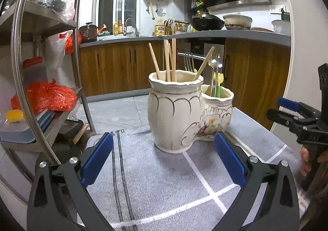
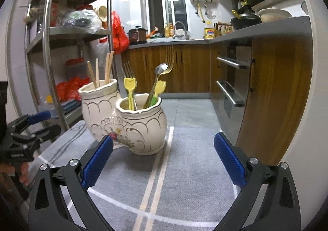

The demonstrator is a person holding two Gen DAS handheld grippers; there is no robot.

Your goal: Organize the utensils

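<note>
The blue ribbed fingers (image 1: pixel 96 161) of the left gripper (image 1: pixel 163 159) and those of the right gripper (image 2: pixel 163 161) are spread wide with nothing between them, over a grey woven tablecloth (image 1: pixel 155 186) crossed by white lines. Just beyond stands a cream ceramic double-pot utensil holder (image 2: pixel 131 126), gold scallops and a flower painted on it. Its taller pot holds wooden chopsticks (image 1: pixel 168 61); its shorter pot holds metal forks (image 2: pixel 128 70), a spoon (image 2: pixel 161 69) and yellow-green plastic forks (image 2: pixel 129 89).
</note>
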